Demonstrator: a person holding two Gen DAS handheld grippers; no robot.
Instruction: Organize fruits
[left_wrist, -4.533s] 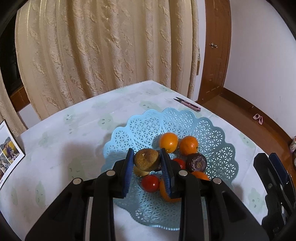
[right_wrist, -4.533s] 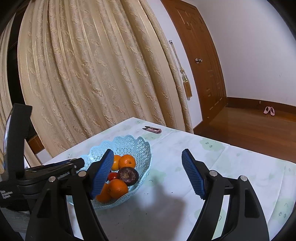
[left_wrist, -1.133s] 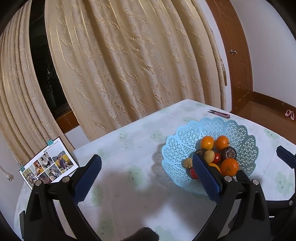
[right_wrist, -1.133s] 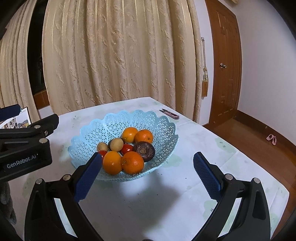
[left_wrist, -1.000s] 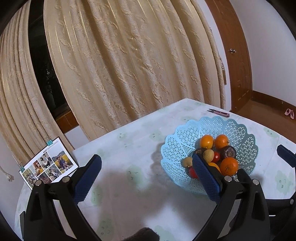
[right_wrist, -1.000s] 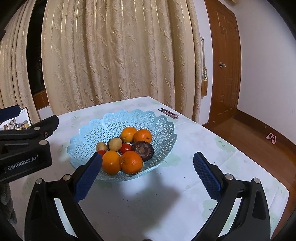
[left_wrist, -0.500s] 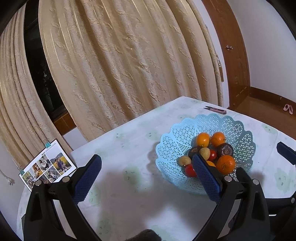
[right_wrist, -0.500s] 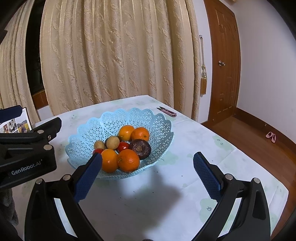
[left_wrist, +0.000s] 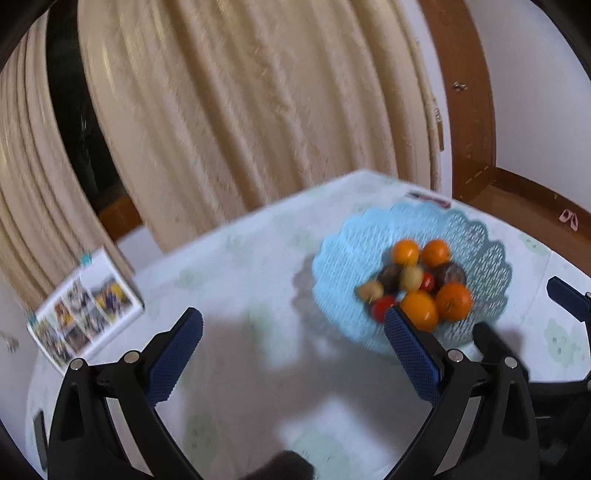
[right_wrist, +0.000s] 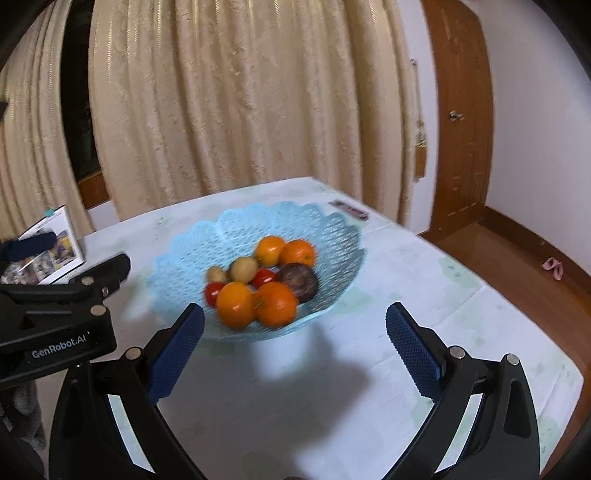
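A light blue lattice basket (right_wrist: 325, 229) stands on the white table and also shows in the left wrist view (left_wrist: 476, 236). It holds several fruits: oranges (right_wrist: 275, 303), red tomatoes (right_wrist: 265, 277), a dark purple fruit (right_wrist: 299, 281) and small brown fruits (right_wrist: 243, 268). My left gripper (left_wrist: 295, 347) is open and empty, over the table left of the basket. My right gripper (right_wrist: 295, 343) is open and empty, in front of the basket. The left gripper's body shows at the left of the right wrist view (right_wrist: 55, 325).
A photo calendar (left_wrist: 85, 302) stands at the table's left, also in the right wrist view (right_wrist: 51, 240). A small pink clipper (right_wrist: 349, 209) lies beyond the basket. Cream curtains (right_wrist: 240, 110) hang behind the table. A wooden door (right_wrist: 461, 118) and floor are on the right.
The left gripper, earlier shut on a brown fruit over the basket, is open and empty and has drawn back. Both views have shifted slightly and are blurred.
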